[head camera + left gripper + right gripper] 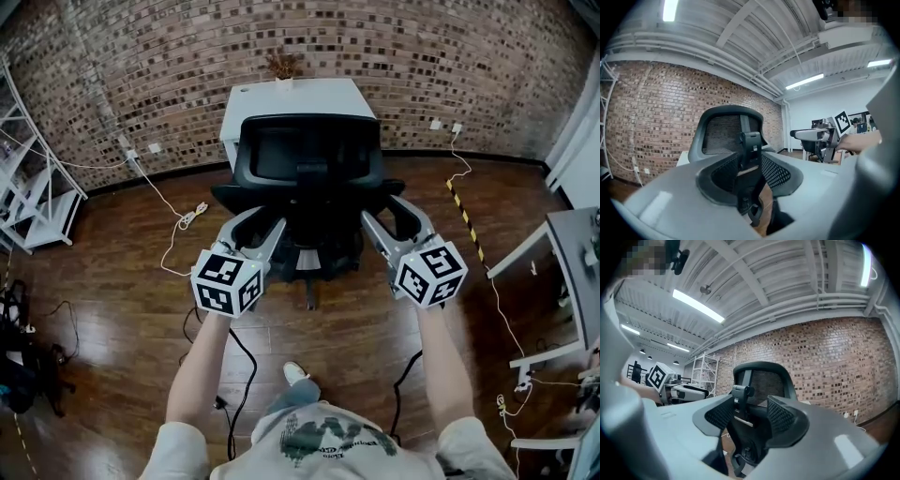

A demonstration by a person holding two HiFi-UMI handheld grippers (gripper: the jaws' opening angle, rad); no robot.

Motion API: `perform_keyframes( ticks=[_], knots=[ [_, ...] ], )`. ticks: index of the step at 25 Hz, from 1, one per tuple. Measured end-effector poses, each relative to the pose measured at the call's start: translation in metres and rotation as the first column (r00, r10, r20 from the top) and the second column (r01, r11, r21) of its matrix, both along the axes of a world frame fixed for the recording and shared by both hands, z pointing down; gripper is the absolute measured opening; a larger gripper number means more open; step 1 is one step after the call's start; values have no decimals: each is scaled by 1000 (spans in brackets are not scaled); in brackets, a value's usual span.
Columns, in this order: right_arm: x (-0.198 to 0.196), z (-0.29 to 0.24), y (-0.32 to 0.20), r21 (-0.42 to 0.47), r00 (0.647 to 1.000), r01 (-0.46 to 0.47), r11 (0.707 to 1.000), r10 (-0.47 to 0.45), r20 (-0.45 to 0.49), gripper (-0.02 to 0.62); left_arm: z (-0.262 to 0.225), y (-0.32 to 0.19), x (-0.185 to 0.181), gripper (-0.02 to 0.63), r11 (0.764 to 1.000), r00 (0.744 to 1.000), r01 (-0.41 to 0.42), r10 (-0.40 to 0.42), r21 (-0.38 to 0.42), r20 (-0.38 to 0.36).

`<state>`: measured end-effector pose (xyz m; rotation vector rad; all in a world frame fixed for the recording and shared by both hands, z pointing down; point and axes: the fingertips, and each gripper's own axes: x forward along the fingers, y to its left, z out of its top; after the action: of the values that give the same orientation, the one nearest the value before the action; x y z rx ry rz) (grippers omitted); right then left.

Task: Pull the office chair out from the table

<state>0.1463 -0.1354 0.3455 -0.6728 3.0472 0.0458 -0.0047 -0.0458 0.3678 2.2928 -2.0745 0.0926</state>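
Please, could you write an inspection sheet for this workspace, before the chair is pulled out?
Surface: wood floor, striped tape at right.
Job's things: office chair close in at the white table.
Clutter: small plant on the table.
Grippers: left gripper and right gripper both open, jaws apart, one at each side of the chair; nothing held.
Cables: white cable at left, black cable near the person's foot.
Surroundings: brick wall, white rack at left, grey desk at right.
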Motion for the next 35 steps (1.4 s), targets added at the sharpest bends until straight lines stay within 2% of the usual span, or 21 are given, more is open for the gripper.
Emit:
perform_keyframes(
  ticks=[3,7,10,20,25,35],
  knots=[
    [13,6,26,17,1000,-10,1000,11,-1,168,0,18,24,102,1000,1000,-8,8,8,8],
    [27,1,64,33,1000,-5,999,4,29,106,-8,38,55,59,999,1000,-16,15,38,13],
    [36,-6,92,43,998,10,999,-12,56,2,-10,52,81,15,998,999,-34,34,47,15],
    [42,-2,158,61,995,60,996,-65,80,0,-4,91,142,15,995,998,-68,68,75,12],
    [45,6,170,32,995,64,997,-66,78,0,-7,104,155,15,994,998,-55,56,91,-13],
    [45,12,175,36,995,70,997,-73,72,0,-3,105,163,15,993,997,-71,72,92,-11]
  ],
)
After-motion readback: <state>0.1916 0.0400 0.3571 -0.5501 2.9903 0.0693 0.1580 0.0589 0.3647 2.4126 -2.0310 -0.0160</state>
